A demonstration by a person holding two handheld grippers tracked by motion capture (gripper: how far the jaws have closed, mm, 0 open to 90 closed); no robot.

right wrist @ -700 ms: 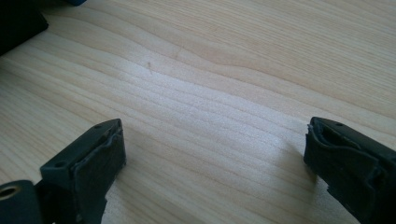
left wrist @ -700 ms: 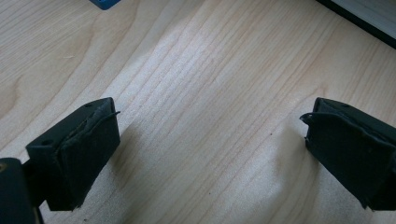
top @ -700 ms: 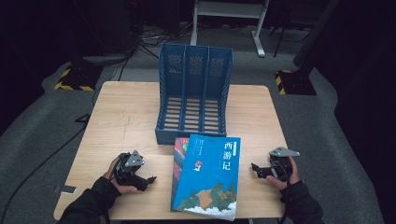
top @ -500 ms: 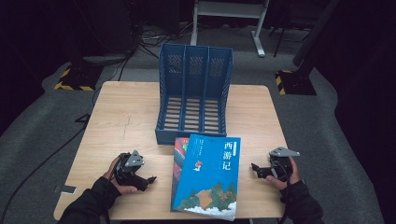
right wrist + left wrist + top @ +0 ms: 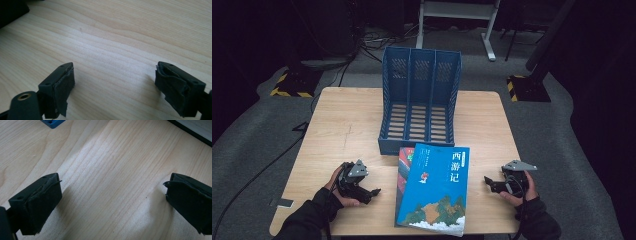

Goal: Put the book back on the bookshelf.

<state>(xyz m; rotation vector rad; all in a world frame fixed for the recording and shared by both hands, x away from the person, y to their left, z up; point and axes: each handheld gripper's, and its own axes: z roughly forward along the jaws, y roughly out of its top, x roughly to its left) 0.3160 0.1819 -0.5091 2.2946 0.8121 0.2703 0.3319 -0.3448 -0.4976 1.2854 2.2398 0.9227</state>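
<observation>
Nothing has moved since the earlier frames: both hands rest where they were.

From the high view, the left claw (image 5: 373, 192) lies on the tabletop (image 5: 347, 125) left of the books, and the right claw (image 5: 488, 182) lies right of them; both point inward. A blue book (image 5: 437, 190) lies flat on a red book (image 5: 404, 162), just in front of a blue three-slot rack (image 5: 419, 100).

In the left claw view, the jaws stand wide apart over bare wood, gripping nothing.

In the right claw view, the jaws also stand open and empty above the wood.

The likely step is lifting the blue book into the rack. A clean start would slide one jaw under its free edge, pinch firmly, then stand it upright.
</observation>
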